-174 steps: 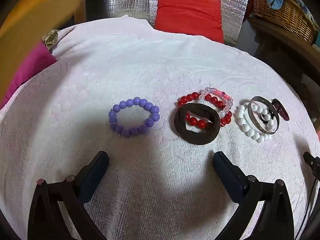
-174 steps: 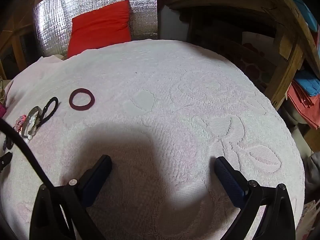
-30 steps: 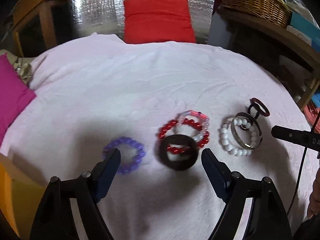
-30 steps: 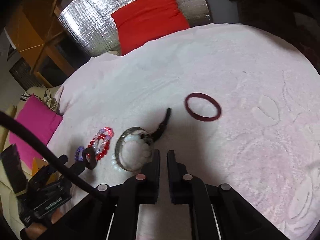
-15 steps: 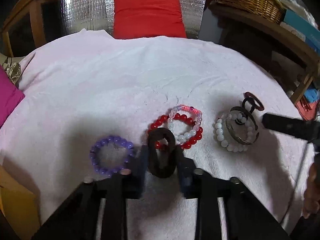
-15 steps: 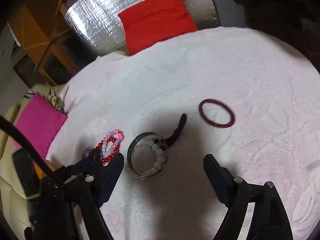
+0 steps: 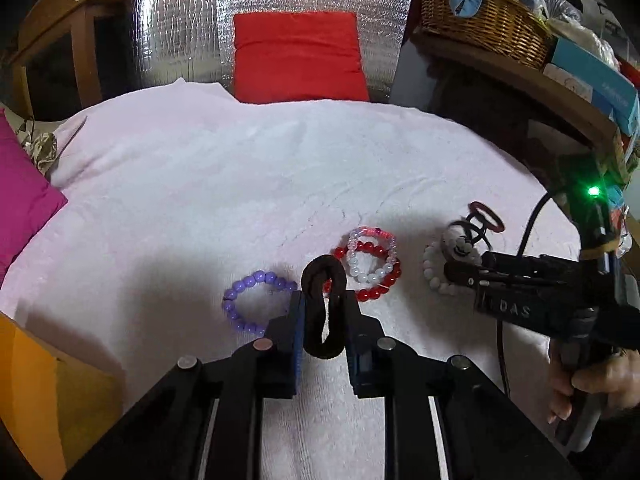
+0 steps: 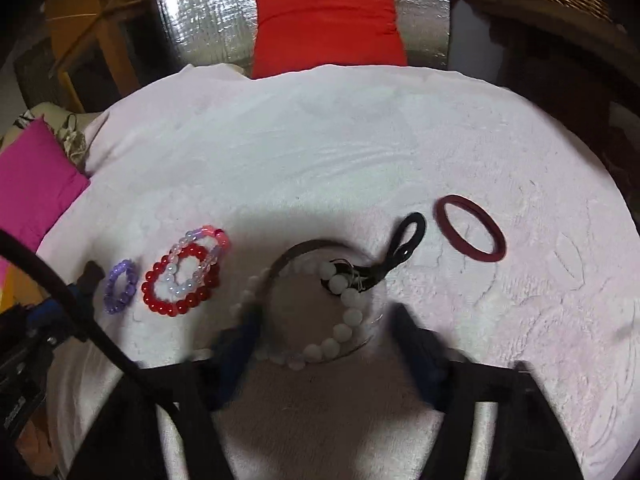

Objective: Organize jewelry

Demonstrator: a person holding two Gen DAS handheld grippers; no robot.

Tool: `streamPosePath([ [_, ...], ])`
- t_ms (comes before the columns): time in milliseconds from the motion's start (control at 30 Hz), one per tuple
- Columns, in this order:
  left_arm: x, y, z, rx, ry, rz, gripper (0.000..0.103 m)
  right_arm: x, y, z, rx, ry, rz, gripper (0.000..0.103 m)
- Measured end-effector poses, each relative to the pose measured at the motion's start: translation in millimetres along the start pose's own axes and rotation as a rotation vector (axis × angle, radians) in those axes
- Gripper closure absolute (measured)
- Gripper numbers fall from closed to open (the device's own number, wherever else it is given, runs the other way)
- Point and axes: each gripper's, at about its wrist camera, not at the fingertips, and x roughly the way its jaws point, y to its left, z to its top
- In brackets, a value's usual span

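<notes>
Here, the dark fabric band [image 7: 323,308] is pinched between the pads of the left gripper [image 7: 322,320], squeezed into a narrow loop above the pink towel [image 7: 240,184]. The purple bead bracelet [image 7: 256,300] lies at its nine o'clock, the red bead bracelet [image 7: 370,272] at two o'clock. The right gripper [image 8: 324,340] has just been closing; its jaws are seen parted around the white bead bracelet [image 8: 332,320] and metal bangle [image 8: 296,256], contact unclear through blur.

My towel-covered table [image 8: 360,152]: maroon ring [image 8: 471,233] at three o'clock, purple bracelet [image 8: 119,286] at nine, white bead bracelet [image 8: 340,320] centre.
</notes>
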Motion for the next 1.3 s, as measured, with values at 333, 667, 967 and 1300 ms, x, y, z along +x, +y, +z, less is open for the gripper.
streamPosePath([
  [333, -29, -6, -3, 0.017, -0.054, -0.1, 0.084, -25, -28, -3, 0.05, -0.004, 0.136, 0.081],
  [667, -33, -10, -9, 0.021, -0.044, -0.099, 0.084, -52, -48, -12, 0.018, -0.025, 0.142, 0.081],
  [967, -23, -11, -6, -0.011, -0.023, -0.08, 0.084, -50, -80, -3, 0.18, -0.086, 0.159, 0.018],
  [1300, -13, -8, -6, -0.008, 0.003, -0.058, 0.084, -31, -48, 7, 0.059, -0.12, 0.071, 0.026],
])
